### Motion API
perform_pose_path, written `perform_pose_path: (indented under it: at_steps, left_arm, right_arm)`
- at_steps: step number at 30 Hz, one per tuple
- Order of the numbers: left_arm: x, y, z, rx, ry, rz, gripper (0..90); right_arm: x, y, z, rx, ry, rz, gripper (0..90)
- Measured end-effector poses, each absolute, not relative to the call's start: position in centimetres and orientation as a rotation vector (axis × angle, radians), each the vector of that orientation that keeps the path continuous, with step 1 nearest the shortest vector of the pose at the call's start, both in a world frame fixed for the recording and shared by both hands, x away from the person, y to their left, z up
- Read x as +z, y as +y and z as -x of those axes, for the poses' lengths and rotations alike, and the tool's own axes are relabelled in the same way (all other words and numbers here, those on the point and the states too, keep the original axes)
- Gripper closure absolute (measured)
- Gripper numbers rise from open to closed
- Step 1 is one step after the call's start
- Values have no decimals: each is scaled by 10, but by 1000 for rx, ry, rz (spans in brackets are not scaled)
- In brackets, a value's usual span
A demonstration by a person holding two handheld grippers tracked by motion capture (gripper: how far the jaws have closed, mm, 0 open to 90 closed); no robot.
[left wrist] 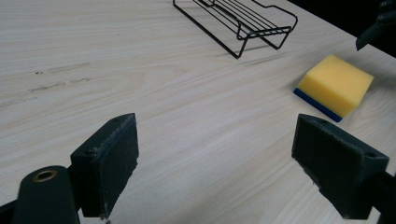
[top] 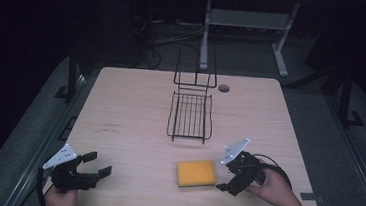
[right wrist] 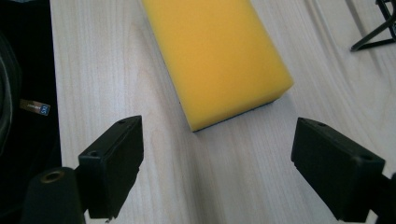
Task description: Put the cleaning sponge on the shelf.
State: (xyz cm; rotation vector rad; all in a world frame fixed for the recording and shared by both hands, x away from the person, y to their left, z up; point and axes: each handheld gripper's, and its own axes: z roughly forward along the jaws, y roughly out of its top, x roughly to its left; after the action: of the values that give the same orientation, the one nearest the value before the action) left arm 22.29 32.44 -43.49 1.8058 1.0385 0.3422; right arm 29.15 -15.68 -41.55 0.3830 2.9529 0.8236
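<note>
Yellow sponge point(top: 196, 173) with blue underside flat on wooden table point(top: 135, 104) near front edge, right gripper point(top: 228, 179) just beside it, jaws wide apart, empty, left gripper point(top: 99, 168) well apart, jaws wide, empty, black wire rack point(top: 190, 114) behind sponge.

High view: my fixed cam above the near edge, facing fwd and down; whole table point(top: 135, 104) in frame, seen from far. Left gripper view: cam low over the wood, looking across it past open jaws twd the wire rack point(left wrist: 243, 21) and sponge point(left wrist: 335, 85). Right gripper view: cam steep and close, sponge just ahead. All 3 views share sponge, rack and tabletop.
</note>
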Motion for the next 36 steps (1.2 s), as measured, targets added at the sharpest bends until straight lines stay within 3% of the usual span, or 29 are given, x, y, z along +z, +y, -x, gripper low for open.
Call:
perform_pose_path:
  at_steps: [36]
  left_arm:
    - [-435,325,-223,339,1038,-1794,140]
  right_arm:
    - [-411,-93,-320,758,3043,-162,158]
